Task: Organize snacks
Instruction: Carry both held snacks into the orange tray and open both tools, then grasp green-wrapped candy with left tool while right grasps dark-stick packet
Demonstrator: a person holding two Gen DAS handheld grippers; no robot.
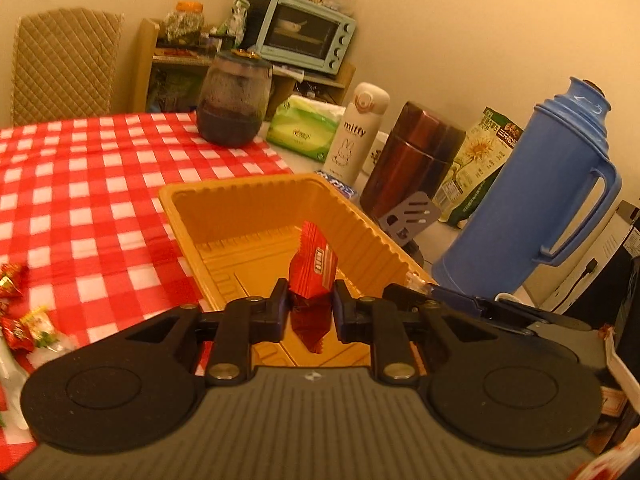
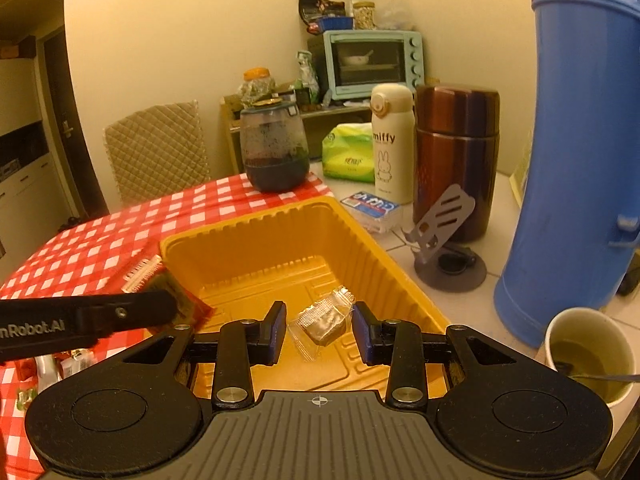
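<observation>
Two grippers over one tray: collision and mis-drop hazards.
Left gripper [image 1: 311, 303] has its jaws pinching a red snack packet [image 1: 314, 264] above the orange tray [image 1: 224, 192]; right gripper [image 2: 319, 330] has its jaws spread, with a clear-wrapped snack [image 2: 322, 322] between them, apparently lying on the tray floor. Releasing too near the left rim could drop the packet onto the counter [image 1: 80, 184]. Crossing paths could knock the grippers together or nudge the light tray toward the blue thermos [image 2: 580, 152].

left tool [image 2: 172, 312] hides part of the red packet [image 2: 192, 300] it grips.
</observation>
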